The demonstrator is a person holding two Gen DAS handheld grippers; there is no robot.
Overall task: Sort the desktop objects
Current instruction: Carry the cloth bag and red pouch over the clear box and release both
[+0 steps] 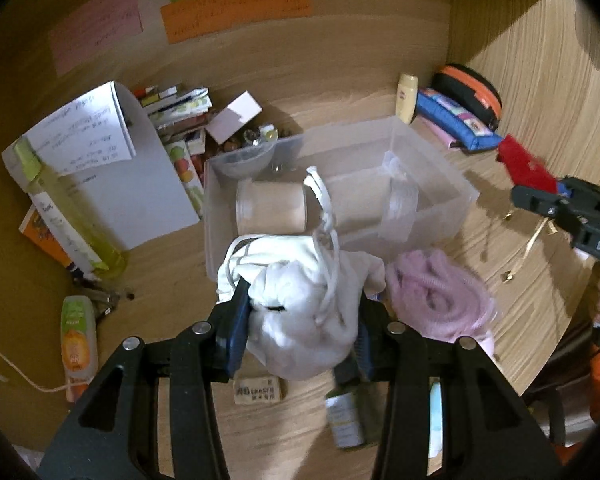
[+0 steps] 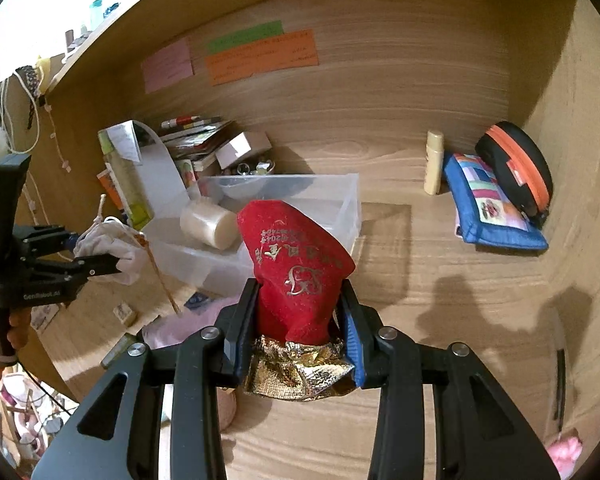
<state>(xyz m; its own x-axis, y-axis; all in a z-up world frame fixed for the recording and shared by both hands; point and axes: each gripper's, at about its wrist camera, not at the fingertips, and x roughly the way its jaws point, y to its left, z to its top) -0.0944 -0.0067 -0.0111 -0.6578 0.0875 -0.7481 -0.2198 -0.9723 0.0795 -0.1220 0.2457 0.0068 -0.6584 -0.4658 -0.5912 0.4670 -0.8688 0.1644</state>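
A: What is sitting on the wooden desk point(image 2: 440, 280) in front of you?

B: A clear plastic bin point(image 1: 440, 184) is lying mid-desk, and a cream jar point(image 1: 272, 206) is resting on its side inside it.

A: And your left gripper point(image 1: 300, 320)?

B: I am clamping a white drawstring pouch point(image 1: 300, 304) between its blue pads, holding it above the desk just before the bin.

A: The right gripper point(image 2: 300, 316)?

B: I am squeezing a red pouch point(image 2: 296, 264) with it, gold lining showing at the bottom, beside the bin. A pink knit item point(image 1: 436, 292) is lying just right of the white pouch.
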